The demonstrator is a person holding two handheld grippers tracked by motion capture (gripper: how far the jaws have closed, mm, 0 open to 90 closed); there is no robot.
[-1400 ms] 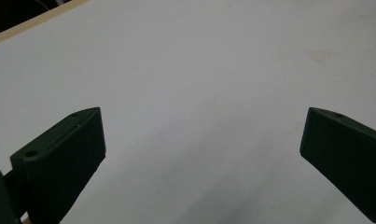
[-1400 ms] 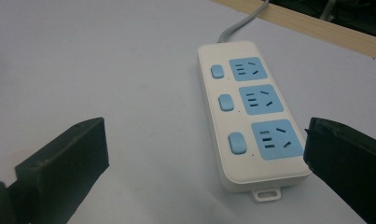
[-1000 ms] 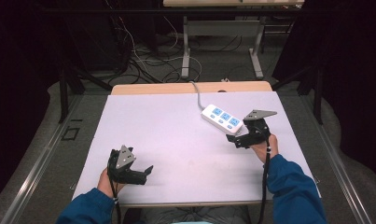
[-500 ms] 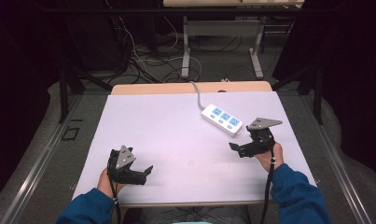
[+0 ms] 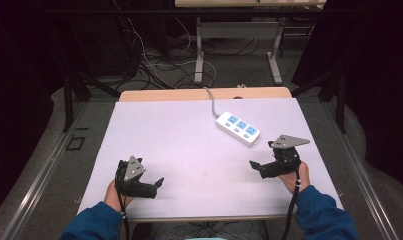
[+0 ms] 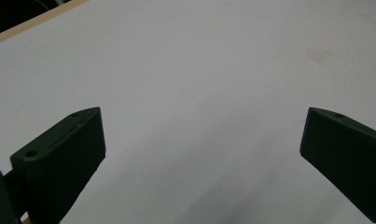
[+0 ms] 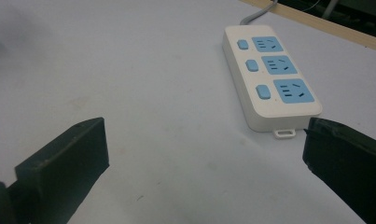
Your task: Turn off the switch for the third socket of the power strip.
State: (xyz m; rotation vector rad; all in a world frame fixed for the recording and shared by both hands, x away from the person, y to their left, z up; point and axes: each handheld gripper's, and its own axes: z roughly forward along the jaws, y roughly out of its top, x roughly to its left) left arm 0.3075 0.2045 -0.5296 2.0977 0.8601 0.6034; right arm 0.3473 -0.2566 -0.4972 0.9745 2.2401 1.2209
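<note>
Near the power strip [image 5: 238,128], right gripper [image 5: 256,167] fingers spread, empty; left gripper [image 5: 156,184] likewise; probably approach stage, next close in.

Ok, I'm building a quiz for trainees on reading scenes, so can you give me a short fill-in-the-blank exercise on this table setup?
1. The white power strip has ___ blue sockets.
2. The right gripper has its jaws ___, with nothing between them.
3. The gripper nearer the power strip is the ___ one; the left gripper is farther off.
4. The strip's grey cable runs off the table's ___ edge.

Missing words: three; open; right; far
</note>
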